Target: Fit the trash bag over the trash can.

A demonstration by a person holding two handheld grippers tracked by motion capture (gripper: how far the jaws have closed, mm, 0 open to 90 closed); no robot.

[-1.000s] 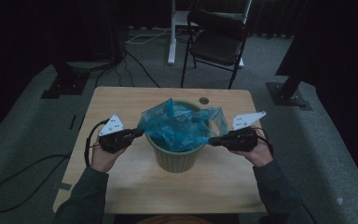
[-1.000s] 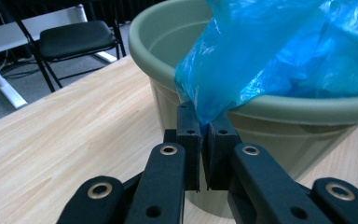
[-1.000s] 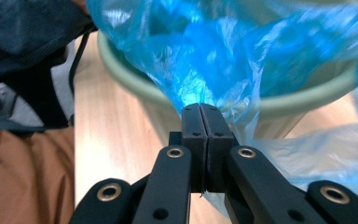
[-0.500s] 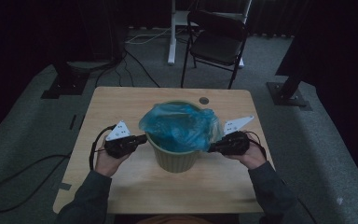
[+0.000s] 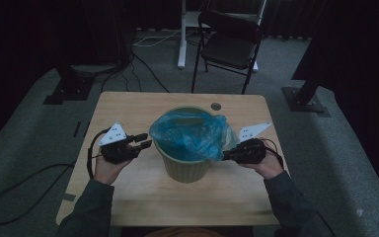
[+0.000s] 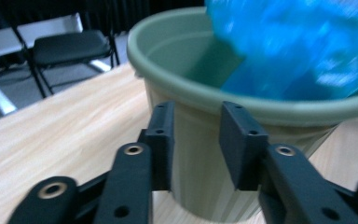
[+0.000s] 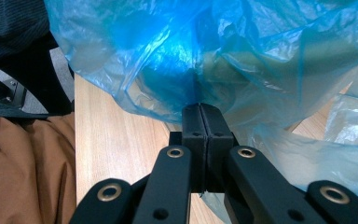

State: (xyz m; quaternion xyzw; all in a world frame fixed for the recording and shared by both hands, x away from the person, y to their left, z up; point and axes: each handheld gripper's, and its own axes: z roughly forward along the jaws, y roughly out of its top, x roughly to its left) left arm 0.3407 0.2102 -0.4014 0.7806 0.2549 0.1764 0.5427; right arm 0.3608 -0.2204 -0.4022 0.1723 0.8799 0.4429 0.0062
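A green plastic bin (image 5: 182, 167) stands mid-table with a blue plastic bag (image 5: 190, 132) draped in it and spilling over its right rim. My left gripper (image 5: 145, 141) hovers just left of the bin. Its jaws have just been opening and now stand open with nothing between them. In the left gripper view the left gripper (image 6: 196, 140) faces the bin's wall (image 6: 191, 186), with the bag (image 6: 298, 42) above the rim. My right gripper (image 5: 226, 156) is at the bin's right side, shut on the bag's edge. The right gripper view shows the right gripper (image 7: 200, 111) pinching the blue film (image 7: 168, 51).
The wooden table (image 5: 128, 192) has a round cable hole (image 5: 215, 106) at the back. A black folding chair (image 5: 232, 44) and a white desk leg (image 5: 181, 34) stand beyond it. Cables (image 5: 143, 64) run over the floor at the left.
The left gripper let go of the bag's left edge, opened and drew back to the left. The bag, bunched up a second ago, now sits lower over the bin. The right gripper kept its hold.
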